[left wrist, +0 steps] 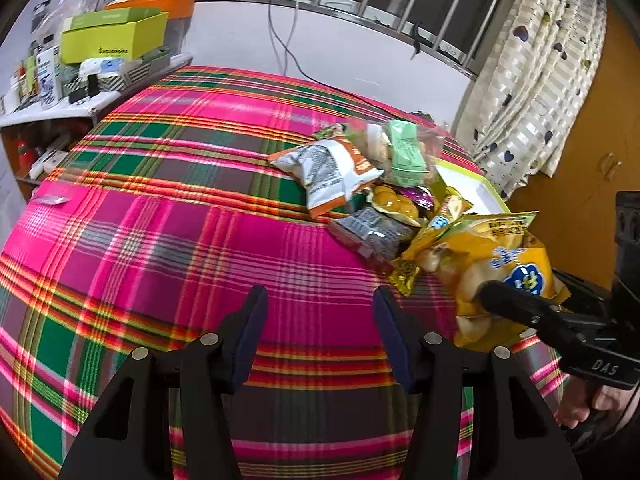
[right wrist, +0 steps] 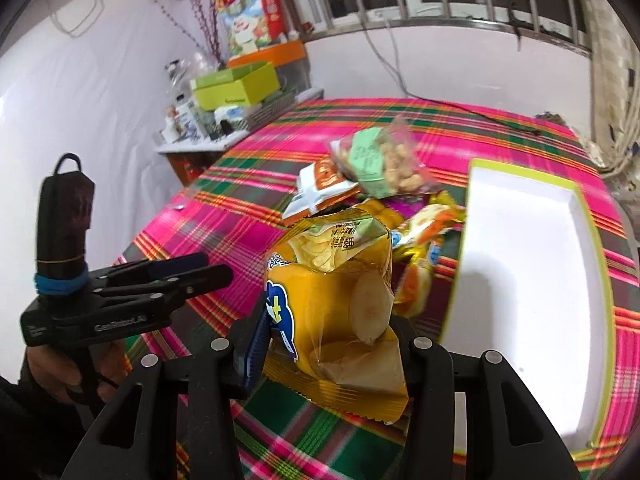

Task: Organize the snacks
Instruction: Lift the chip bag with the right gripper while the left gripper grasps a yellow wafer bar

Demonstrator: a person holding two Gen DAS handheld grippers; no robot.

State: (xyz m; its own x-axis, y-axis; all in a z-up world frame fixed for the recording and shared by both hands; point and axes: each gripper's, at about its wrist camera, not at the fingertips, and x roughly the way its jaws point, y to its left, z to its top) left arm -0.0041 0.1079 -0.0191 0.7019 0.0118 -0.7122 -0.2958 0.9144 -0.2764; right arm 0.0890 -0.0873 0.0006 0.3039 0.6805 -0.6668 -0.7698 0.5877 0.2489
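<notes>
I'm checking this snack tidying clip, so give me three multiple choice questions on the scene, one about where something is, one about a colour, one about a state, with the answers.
1. Where does the white tray lie, in the right wrist view?
A. To the right of the snack pile
B. On the shelf by the wall
C. Under the left gripper

2. What colour is the tray's rim?
A. Red
B. Lime green
C. Black

3. What is the right gripper doing?
A. Standing open over bare cloth
B. Gripping a yellow snack bag
C. Gripping a green box

Answers: 1 A, it sits on the plaid cloth right of the snack pile. 2 B, a lime edge frames it. 3 B, the yellow snack bag is pinched between its fingers, while the left gripper is open and empty.
</notes>
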